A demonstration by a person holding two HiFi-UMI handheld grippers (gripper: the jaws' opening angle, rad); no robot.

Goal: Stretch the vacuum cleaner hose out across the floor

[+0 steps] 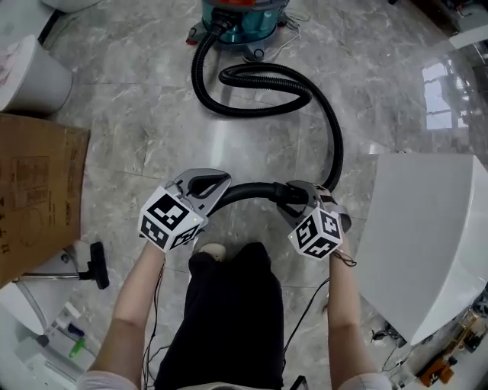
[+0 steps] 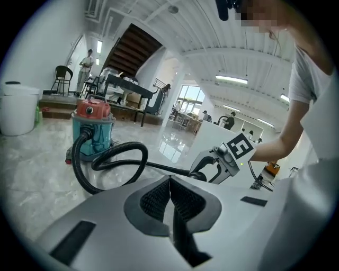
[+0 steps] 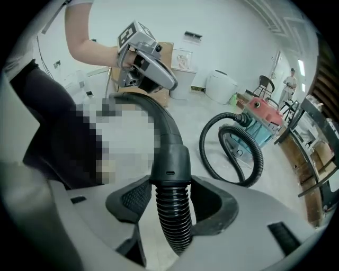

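L side first: L tongs (image 1: 210,184) sit centre-left of the head view, pinched tight together, nothing between them in their own view. The tip of the rigid curved pipe (image 1: 252,189) ends right at them, but whether it touches, can't tell. Moving across: that pipe arcs left-to-right between the two hands, up off the floor (image 1: 152,114). R tongs (image 1: 299,196), centre-right, are clamped on the hose (image 1: 259,76), with the ribbed section squeezed between the pads just behind the pipe's collar, plain in the R gripper view. From there the hose climbs the right of the frame, swings back left in an S-bend & plugs into the vacuum cleaner (image 1: 244,19) at top centre. Key bit: all the slack lies ahead of the tongs, toward the top of frame, long axis roughly top-to-bottom but doubled on itself. R hand has the grip & is nearer the loops. I'd say a pull toward the bottom edge, away from the machine, is what takes the bends out
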